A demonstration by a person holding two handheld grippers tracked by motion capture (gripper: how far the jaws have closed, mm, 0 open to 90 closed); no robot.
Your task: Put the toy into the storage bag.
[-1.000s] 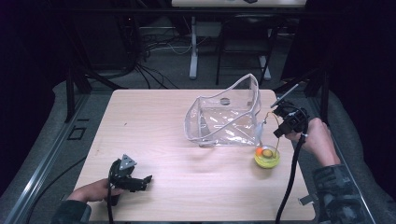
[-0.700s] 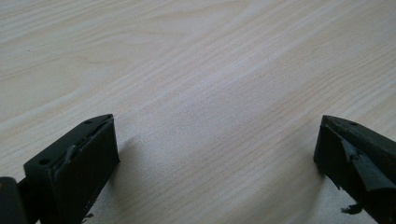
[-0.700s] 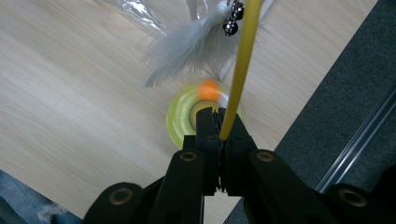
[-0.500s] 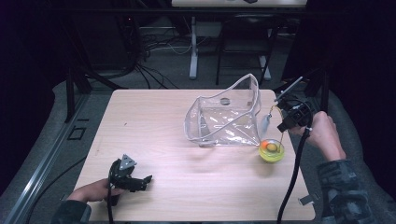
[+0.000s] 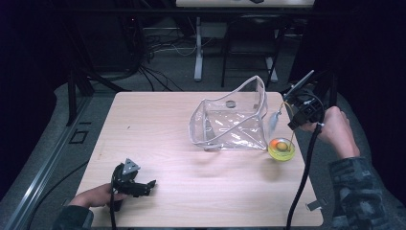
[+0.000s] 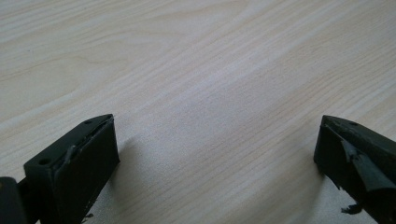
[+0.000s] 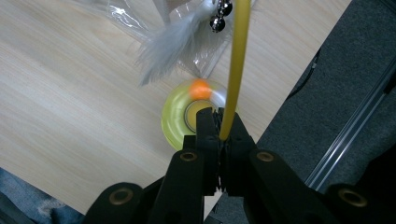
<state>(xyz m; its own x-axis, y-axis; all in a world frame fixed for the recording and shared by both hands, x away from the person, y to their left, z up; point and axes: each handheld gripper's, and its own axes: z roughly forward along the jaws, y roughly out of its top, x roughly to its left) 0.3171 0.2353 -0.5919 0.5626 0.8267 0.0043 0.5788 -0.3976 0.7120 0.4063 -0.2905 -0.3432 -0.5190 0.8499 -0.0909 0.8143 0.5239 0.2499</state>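
Note:
A cat toy sits at the table's right edge: a yellow round base (image 5: 281,149) with an orange ball (image 7: 200,88), a thin yellow wand (image 7: 236,60), a white feather (image 7: 163,46) and small bells (image 7: 219,14). My right gripper (image 7: 219,123) is shut on the wand just above the base (image 7: 175,123). In the high view the right gripper (image 5: 299,109) hovers above the toy beside a clear plastic bag (image 5: 234,120). I cannot tell whether the base touches the table. My left gripper (image 5: 146,186) rests near the front left, its jaws (image 6: 215,154) wide open over bare wood.
The light wooden table (image 5: 158,129) stands on a dark floor with cables and table legs behind it. The clear bag stands open at the middle right. The table's right edge lies close to the toy. A sleeve (image 5: 359,191) comes in at the bottom right.
My right hand has risen and shifted a little toward the far right, with the wand in its grip. The yellow base has moved the same way. The left gripper has stayed put.

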